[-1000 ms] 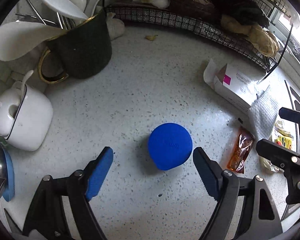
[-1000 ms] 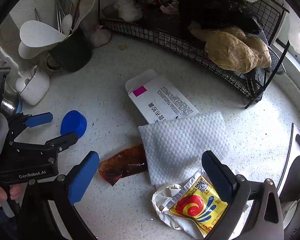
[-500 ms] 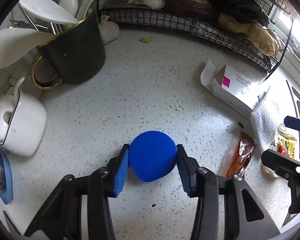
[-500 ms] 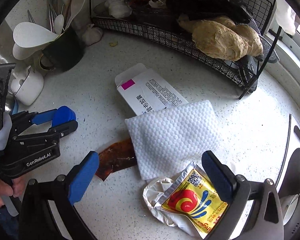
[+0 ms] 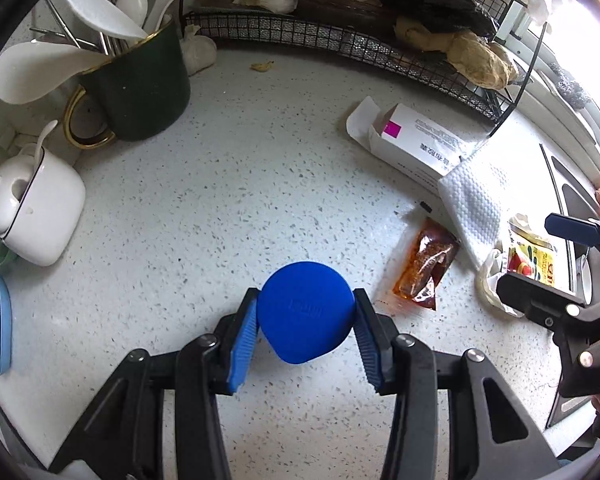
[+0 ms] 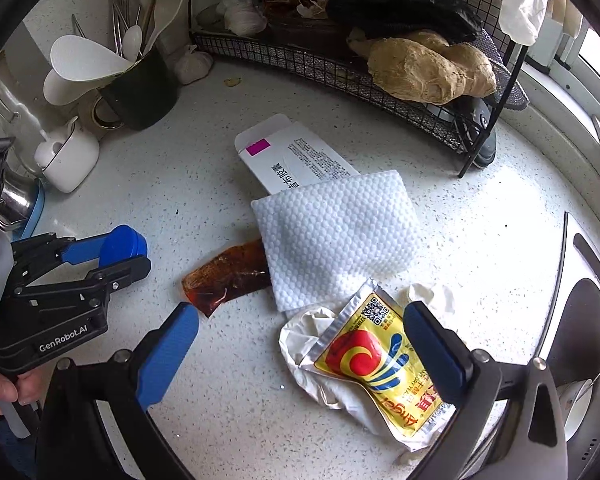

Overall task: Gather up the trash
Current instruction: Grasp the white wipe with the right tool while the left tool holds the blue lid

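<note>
The left gripper [image 5: 305,318] is clamping the blue cap [image 5: 305,312] between both pads, having just closed on it. Bare speckled counter [image 5: 228,184] is lying open ahead of it, up to the wire rack [image 5: 340,44]. The right gripper [image 6: 300,344], marked "GenRobot.AI" on its neighbour, is standing wide open and empty over the yellow sachet [image 6: 376,364], printed "Angel".

My view: one blue cap [image 5: 305,312] | one box [image 6: 296,162] | one paper towel [image 6: 336,232] | two sachets, brown [image 6: 226,276] and yellow [image 6: 380,364] | one mug [image 5: 138,92] | my two grippers, left [image 5: 305,322] and right [image 6: 300,344]
</note>
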`<state>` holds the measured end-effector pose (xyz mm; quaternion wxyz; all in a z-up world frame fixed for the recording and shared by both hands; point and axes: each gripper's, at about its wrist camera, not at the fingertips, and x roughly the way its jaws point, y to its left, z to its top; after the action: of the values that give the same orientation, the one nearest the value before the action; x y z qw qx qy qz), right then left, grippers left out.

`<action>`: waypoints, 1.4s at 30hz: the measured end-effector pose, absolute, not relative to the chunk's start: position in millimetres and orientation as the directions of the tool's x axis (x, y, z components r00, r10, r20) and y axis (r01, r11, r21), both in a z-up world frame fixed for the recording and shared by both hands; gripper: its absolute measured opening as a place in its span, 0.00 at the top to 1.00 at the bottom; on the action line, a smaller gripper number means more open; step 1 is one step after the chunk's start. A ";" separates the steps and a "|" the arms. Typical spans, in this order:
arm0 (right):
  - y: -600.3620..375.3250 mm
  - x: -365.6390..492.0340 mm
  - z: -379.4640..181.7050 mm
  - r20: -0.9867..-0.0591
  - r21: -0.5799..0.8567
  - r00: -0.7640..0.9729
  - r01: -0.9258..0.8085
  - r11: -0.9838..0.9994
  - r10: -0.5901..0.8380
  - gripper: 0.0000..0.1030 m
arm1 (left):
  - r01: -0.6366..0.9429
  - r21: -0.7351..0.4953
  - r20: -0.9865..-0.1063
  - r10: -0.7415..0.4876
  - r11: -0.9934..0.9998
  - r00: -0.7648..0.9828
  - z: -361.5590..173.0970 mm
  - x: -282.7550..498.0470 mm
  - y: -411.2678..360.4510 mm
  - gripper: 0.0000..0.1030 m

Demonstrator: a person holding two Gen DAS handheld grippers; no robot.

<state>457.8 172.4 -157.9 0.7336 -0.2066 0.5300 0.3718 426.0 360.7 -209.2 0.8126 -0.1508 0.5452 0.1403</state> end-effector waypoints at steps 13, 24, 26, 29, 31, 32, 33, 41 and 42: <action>194.7 500.4 -178.1 -0.940 0.088 0.130 -0.802 0.590 0.316 0.01 | -0.372 -0.055 -0.922 0.096 0.926 0.376 -205.6 467.8 381.2 0.58; 199.3 504.3 -186.6 -0.936 0.056 0.144 -0.840 0.539 0.322 0.60 | -0.380 -0.027 -0.929 0.117 0.925 0.350 -210.2 459.7 380.5 0.58; 193.6 502.9 -183.9 -0.932 0.079 0.129 -0.840 0.537 0.338 0.67 | -0.375 -0.030 -0.927 0.114 0.926 0.356 -206.6 457.7 375.5 0.58; 182.4 498.3 -176.1 -0.926 0.103 0.116 -0.837 0.537 0.359 0.73 | -0.366 -0.032 -0.924 0.112 0.930 0.366 -199.9 451.5 366.3 0.58; 173.7 495.8 -167.7 -0.918 0.110 0.121 -0.837 0.536 0.377 0.76 | -0.363 -0.042 -0.921 0.104 0.931 0.375 -195.8 448.4 360.5 0.58; 168.8 494.2 -161.9 -0.912 0.114 0.127 -0.836 0.536 0.391 0.76 | -0.361 -0.047 -0.920 0.100 0.931 0.380 -193.2 446.7 357.0 0.58; 165.2 491.8 -156.5 -0.906 0.113 0.135 -0.836 0.538 0.400 0.77 | -0.358 -0.051 -0.917 0.098 0.932 0.386 -190.2 444.9 353.3 0.58; 94.4 467.8 -94.4 -0.835 0.153 0.207 -0.803 0.576 0.510 0.78 | -0.304 -0.084 -0.888 0.067 0.949 0.455 -159.1 435.1 310.1 0.58; 90.4 464.3 -89.0 -0.831 0.152 0.216 -0.798 0.583 0.512 0.78 | -0.295 -0.087 -0.883 0.063 0.952 0.465 -153.4 431.7 302.2 0.58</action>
<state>464.3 90.4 -89.0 0.7636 -0.1569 0.4562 0.4291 431.7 302.2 -153.4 0.8481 -0.1143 0.5065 0.1057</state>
